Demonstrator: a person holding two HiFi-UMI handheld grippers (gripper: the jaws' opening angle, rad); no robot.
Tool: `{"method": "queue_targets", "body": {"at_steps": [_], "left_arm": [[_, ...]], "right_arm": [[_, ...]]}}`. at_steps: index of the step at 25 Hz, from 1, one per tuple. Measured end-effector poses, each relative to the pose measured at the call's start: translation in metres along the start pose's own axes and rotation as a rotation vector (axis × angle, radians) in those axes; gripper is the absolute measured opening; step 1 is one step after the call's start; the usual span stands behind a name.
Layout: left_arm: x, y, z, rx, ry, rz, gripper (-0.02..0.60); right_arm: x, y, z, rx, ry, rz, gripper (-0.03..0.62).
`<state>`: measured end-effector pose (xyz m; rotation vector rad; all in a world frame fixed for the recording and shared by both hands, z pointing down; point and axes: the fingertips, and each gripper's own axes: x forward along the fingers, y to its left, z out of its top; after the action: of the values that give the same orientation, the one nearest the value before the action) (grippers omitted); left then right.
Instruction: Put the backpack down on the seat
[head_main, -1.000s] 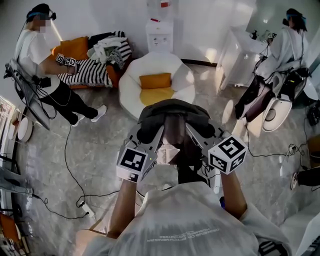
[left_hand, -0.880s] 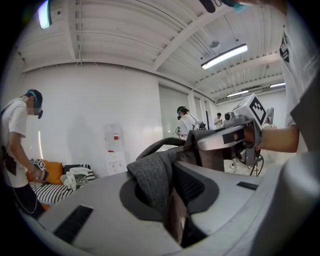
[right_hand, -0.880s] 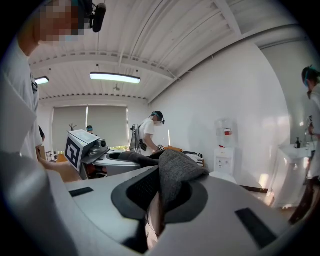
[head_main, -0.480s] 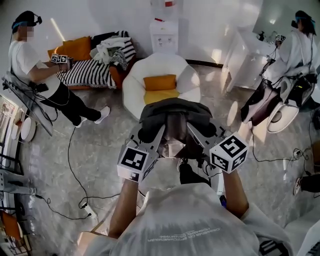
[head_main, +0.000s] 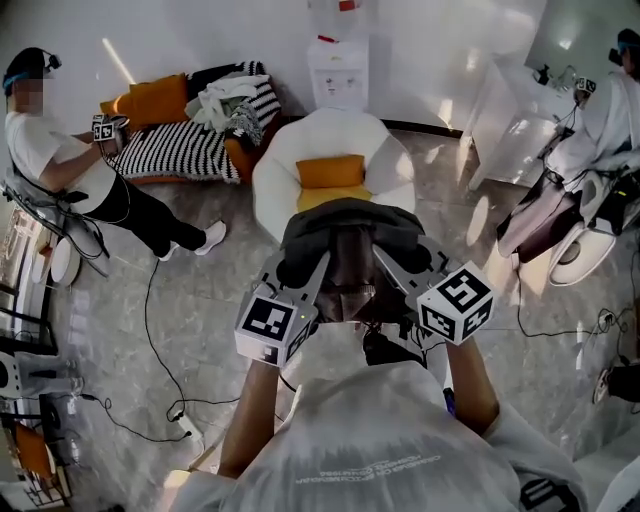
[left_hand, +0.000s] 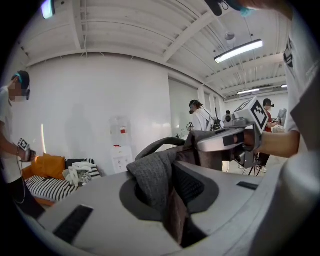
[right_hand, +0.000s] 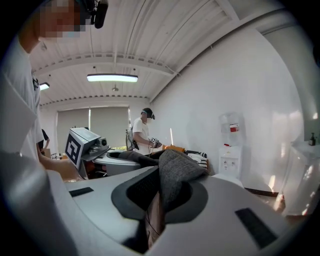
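While my left gripper (head_main: 305, 263) and right gripper (head_main: 392, 258) pinch only the backpack's (head_main: 347, 222) grey fabric, I fear it slipping free short of the white seat (head_main: 281, 163).

Backpack carried closer to the seat
The backpack (head_main: 345, 232) now overlaps more of the yellow cushion (head_main: 322, 197) on the white seat (head_main: 285, 165) at 12 o'clock. The seated person (head_main: 60, 170) has slid toward 10 o'clock, and the person in white (head_main: 610, 110) toward 2 o'clock.
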<state>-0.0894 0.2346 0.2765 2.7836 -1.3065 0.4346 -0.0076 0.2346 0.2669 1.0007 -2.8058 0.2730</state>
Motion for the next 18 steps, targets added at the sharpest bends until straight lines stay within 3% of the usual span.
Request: {"method": "queue_targets", "body": {"at_steps": [18], "left_arm": [[0.123, 0.084, 0.029, -0.038, 0.028, 0.045, 0.083]], "right_arm": [[0.08, -0.129, 0.032, 0.015, 0.034, 0.061, 0.032]]}}
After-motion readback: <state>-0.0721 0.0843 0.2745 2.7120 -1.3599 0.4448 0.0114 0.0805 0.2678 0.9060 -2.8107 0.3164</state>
